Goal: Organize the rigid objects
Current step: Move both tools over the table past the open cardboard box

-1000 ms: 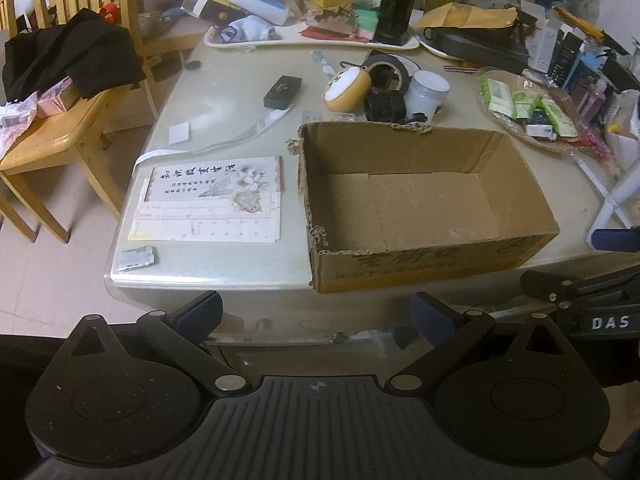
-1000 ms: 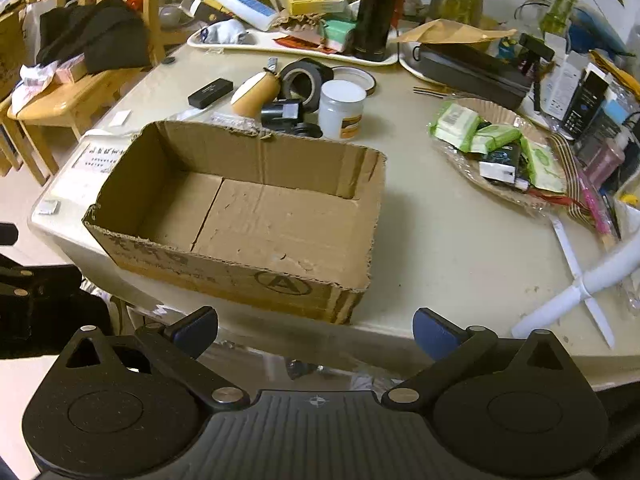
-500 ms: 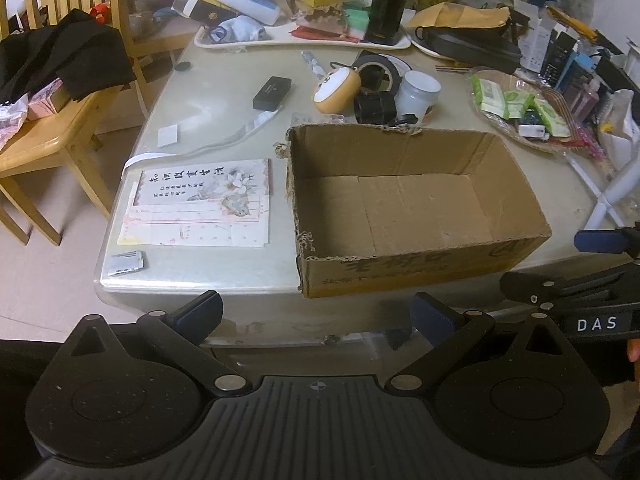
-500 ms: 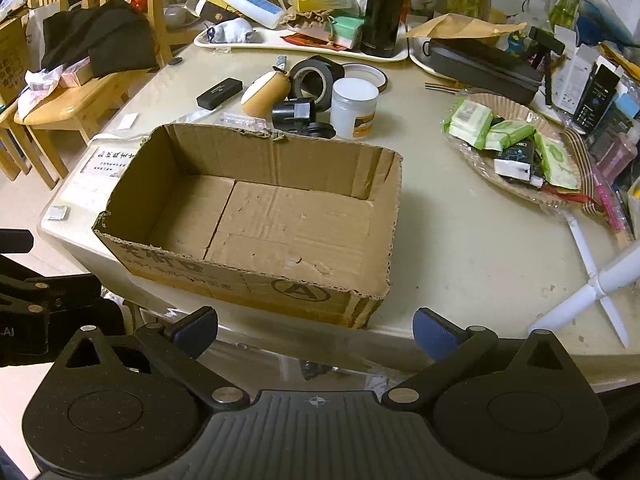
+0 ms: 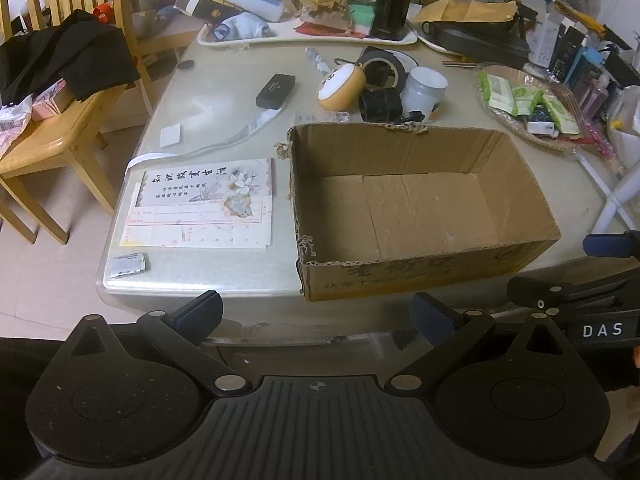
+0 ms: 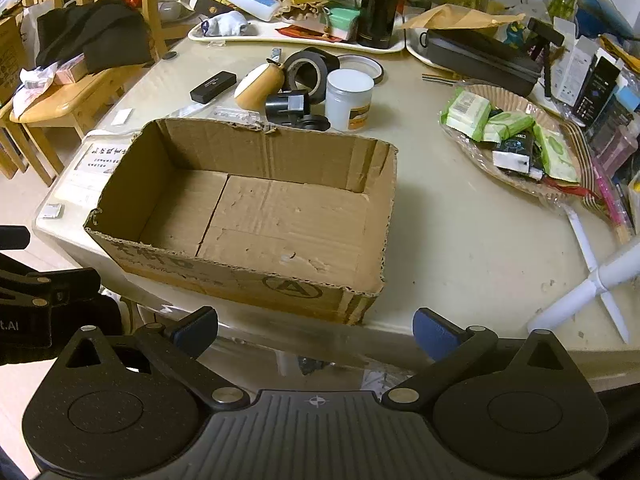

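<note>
An empty open cardboard box point(image 5: 420, 208) point(image 6: 256, 216) sits at the table's near edge. Behind it lie a black tape roll point(image 6: 310, 70), a white jar point(image 6: 349, 98), a yellow round speaker point(image 6: 260, 84), a black cylinder point(image 6: 286, 106) and a flat black case point(image 5: 276, 90) point(image 6: 213, 86). My left gripper point(image 5: 318, 314) is open and empty, short of the table's front edge. My right gripper point(image 6: 316, 330) is open and empty, just in front of the box's near wall. The right gripper also shows in the left wrist view point(image 5: 580, 300).
A printed card and papers point(image 5: 204, 204) lie left of the box. A basket of green packets point(image 6: 516, 144) is at the right. A white tray point(image 6: 296, 36) with bottles stands at the back. A wooden chair point(image 5: 52, 120) with black cloth stands to the left. A white tube point(image 6: 592, 284) lies at the right edge.
Both grippers have moved forward and closer to the table and box, which now looks larger. Both stay open. Nothing on the table has moved.
</note>
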Available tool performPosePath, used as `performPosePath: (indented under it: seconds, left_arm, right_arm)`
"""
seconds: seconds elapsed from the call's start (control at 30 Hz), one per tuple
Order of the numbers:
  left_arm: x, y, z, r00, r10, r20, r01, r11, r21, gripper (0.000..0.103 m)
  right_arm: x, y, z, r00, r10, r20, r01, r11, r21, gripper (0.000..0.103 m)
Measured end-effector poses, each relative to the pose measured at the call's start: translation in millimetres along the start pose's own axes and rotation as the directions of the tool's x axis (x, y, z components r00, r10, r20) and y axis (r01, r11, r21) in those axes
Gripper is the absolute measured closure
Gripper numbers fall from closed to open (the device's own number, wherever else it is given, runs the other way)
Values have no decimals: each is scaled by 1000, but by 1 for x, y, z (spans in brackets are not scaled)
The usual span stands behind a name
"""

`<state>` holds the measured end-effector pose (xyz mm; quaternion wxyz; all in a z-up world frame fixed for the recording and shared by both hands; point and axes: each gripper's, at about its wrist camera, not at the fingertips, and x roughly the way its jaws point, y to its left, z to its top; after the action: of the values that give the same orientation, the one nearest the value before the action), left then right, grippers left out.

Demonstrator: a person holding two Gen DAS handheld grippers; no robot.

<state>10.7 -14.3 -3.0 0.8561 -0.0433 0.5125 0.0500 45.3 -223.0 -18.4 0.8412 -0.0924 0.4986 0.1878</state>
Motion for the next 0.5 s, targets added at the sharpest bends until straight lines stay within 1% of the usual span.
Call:
performPosePath:
  seconds: [0.23, 0.5]
  left_arm:
    - [-1, -4, 3, 999, -34, -5, 34, 999, 10, 1]
    - [-5, -11, 11, 999, -43, 2, 43, 998, 34, 1]
  right_arm:
    - [0, -2, 1, 1000, -16, 3, 16, 1000, -8, 0]
    - [-3, -11, 12, 1000, -18, 8, 18, 1000, 14, 0]
